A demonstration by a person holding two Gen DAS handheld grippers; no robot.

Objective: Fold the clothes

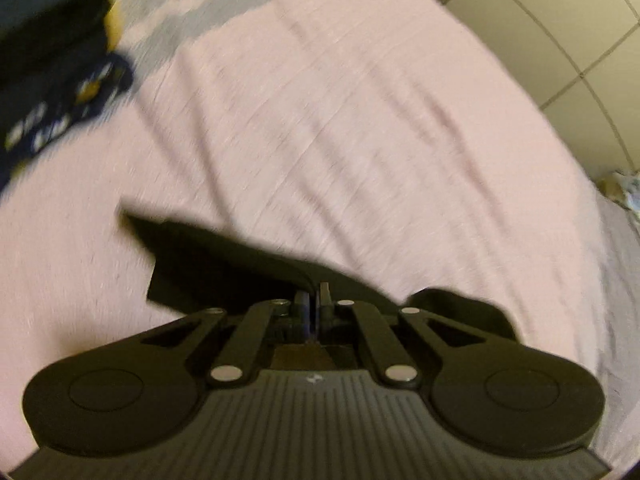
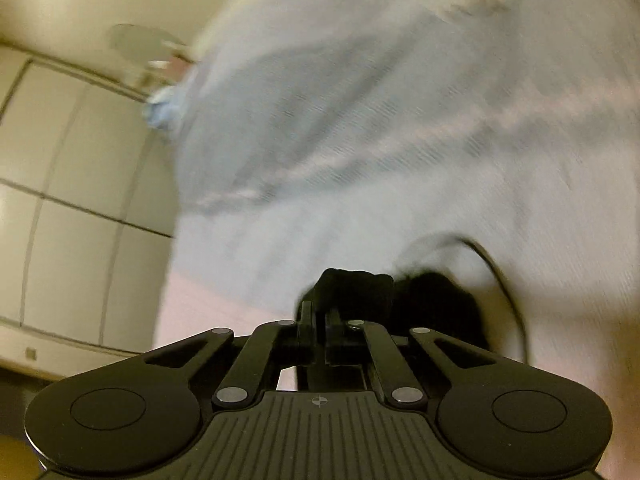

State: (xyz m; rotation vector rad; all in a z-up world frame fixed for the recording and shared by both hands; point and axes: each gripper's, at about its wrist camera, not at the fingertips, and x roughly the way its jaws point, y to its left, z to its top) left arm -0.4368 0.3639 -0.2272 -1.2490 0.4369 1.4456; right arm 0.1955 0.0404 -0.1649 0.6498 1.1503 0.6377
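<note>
Both frames are motion-blurred, so this is coarse.

Left gripper [image 1: 314, 300]: jaws closed together, pinching an edge of the black cloth [image 1: 208, 260]. The cloth fans out from the tips toward the left of the left-wrist view, ending in a squared corner; its long axis runs roughly left-right across the tips, not along them.

Right gripper [image 2: 320, 312]: jaws closed too, on a bunched piece of the black cloth [image 2: 432, 300], which trails right of the tips. It looks like one garment held at two points, though that's a judgement, since neither view shows both grips.

So the garment hangs or stretches between the two grippers, and neither arm is nearer. The next move probably depends on keeping that span taut and laying it down flat.

Surface: pink sheet [image 1: 340, 120], creased, with a grey-blue sheet [image 2: 360, 120] adjoining. A dark folded stack [image 1: 52, 52] with white print sits far left, well apart from the held cloth. Tiled floor [image 1: 560, 40] beyond the edge.
</note>
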